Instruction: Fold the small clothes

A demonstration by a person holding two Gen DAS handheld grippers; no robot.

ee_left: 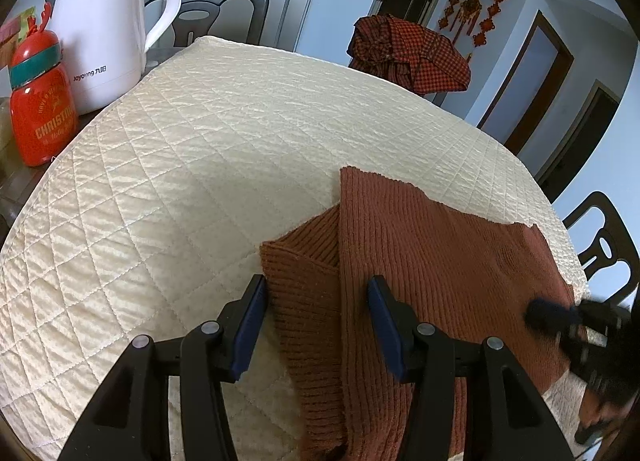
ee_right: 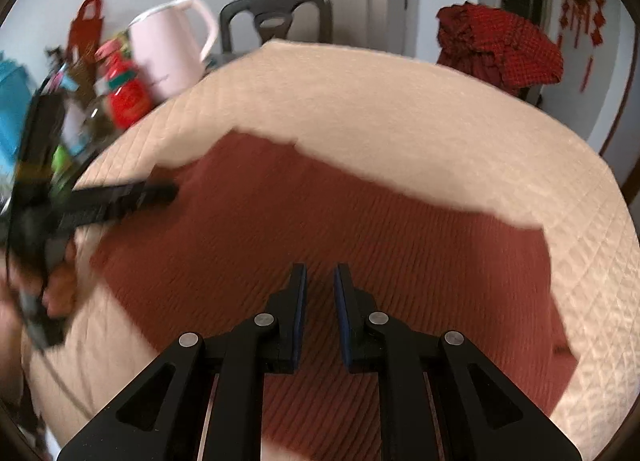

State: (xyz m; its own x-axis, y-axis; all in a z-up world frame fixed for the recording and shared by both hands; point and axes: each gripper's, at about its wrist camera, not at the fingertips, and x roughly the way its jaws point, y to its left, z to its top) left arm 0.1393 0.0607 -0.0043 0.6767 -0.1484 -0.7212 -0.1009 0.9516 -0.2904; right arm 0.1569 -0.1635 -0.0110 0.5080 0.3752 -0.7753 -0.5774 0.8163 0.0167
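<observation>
Left claw nearest: jaws apart, straddling the folded-in flap of the rust knit, not pinching it. Knit lies flat on the quilted tabletop, long axis running left-right. Right claw: jaws narrowly apart, empty, over the knit's near-middle. Left claw nearer the flap edge.

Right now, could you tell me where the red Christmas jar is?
In the left wrist view the red Christmas jar stands far left, beside the white kettle, just off the quilted mat.
</observation>
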